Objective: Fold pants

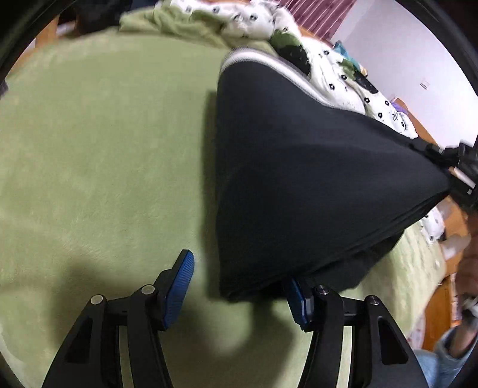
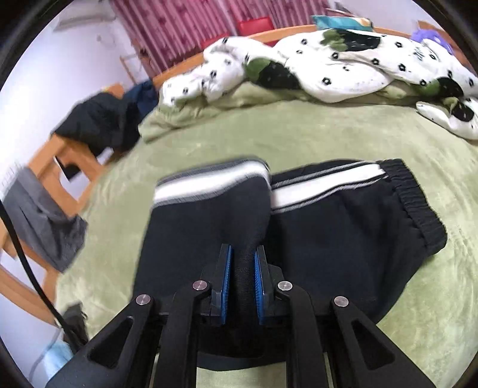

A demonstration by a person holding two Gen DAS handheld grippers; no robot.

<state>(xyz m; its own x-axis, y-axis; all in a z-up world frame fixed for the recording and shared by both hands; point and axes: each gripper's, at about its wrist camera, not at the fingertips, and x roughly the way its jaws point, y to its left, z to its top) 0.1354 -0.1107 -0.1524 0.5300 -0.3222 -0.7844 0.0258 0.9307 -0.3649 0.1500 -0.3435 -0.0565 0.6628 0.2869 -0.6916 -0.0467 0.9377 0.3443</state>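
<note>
So the black pants (image 2: 343, 238) are on the bed (image 2: 298, 134), spread over the green fuzzy blanket (image 1: 104, 149), with the white side stripe (image 2: 325, 182) and the elastic waistband (image 2: 418, 206) off to the right in the right wrist view. The right gripper (image 2: 242, 286) has its jaws clamped on a bunched fold of the dark fabric, squeezed between the blue pads (image 2: 227, 277), and the part it holds is lifted a bit, so one layer stands up over the rest, which lies flat. That lifted bit is motion-blurred.

From the left wrist view the pants (image 1: 313, 179) look like a big dark tent pulled up toward the right gripper (image 1: 457, 167) at the right edge. The left gripper (image 1: 239, 286) has its jaws wide apart, holding nothing; the lower edge of the fabric hangs over its right blue pad (image 1: 295, 301), can't tell if it actually touches.

Farther back there's a crumpled white duvet with black flowers (image 2: 343, 65), a wooden chair (image 2: 59, 167) with dark clothes (image 2: 101, 122) dumped on it, and striped pink curtains (image 2: 179, 27).
</note>
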